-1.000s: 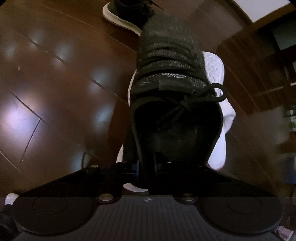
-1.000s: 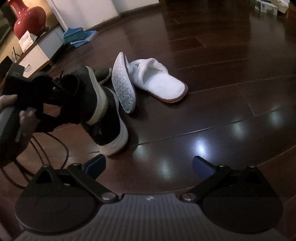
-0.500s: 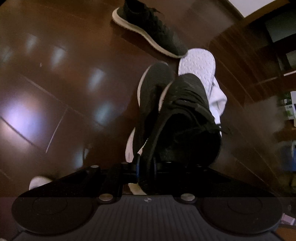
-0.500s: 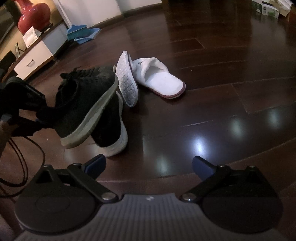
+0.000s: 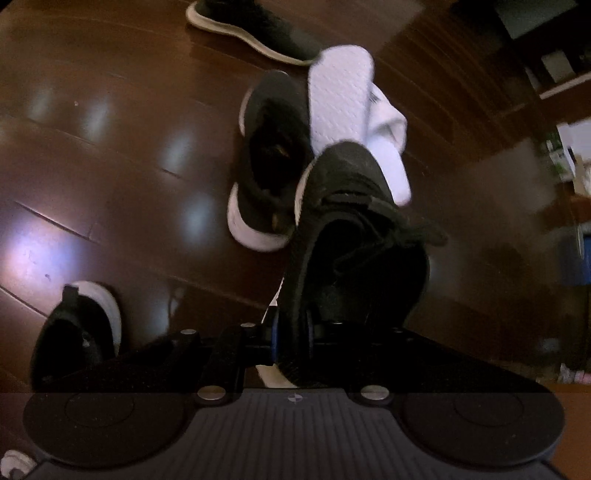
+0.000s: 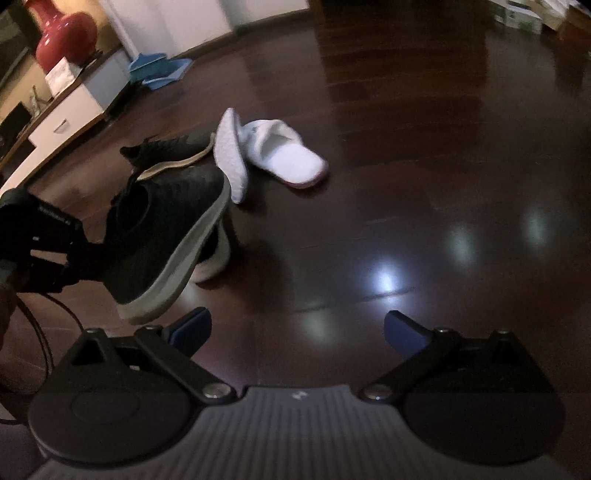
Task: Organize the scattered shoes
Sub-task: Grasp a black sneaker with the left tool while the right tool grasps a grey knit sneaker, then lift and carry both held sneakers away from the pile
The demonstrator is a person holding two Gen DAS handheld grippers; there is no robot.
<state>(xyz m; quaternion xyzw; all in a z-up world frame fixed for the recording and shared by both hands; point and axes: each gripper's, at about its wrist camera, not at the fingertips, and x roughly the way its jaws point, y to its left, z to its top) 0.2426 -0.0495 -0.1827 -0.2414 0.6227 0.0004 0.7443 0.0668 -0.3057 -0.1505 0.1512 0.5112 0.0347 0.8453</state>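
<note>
My left gripper (image 5: 291, 332) is shut on the heel collar of a black sneaker (image 5: 354, 236) with a pale sole, held above the dark wood floor; the same sneaker (image 6: 166, 236) hangs at the left of the right wrist view, toe pointing away. Under it a second black sneaker (image 5: 266, 166) lies on the floor. A white slipper (image 5: 343, 96) stands on edge, sole showing, against another white slipper (image 6: 288, 155) lying flat. A third black sneaker (image 5: 251, 26) lies beyond them. My right gripper (image 6: 297, 328) is open over bare floor, holding nothing.
One more black sneaker (image 5: 77, 328) sits at the lower left of the left wrist view. A low white cabinet (image 6: 62, 118) with a red vase (image 6: 64, 31) and a blue dustpan (image 6: 159, 68) line the far left wall. Cables (image 6: 40, 332) trail near a hand.
The held sneaker has swung from sole-up to toe-forward and risen, with the left gripper pulling back from the pile. Another black sneaker has come into view at lower left. The right gripper stays open.
</note>
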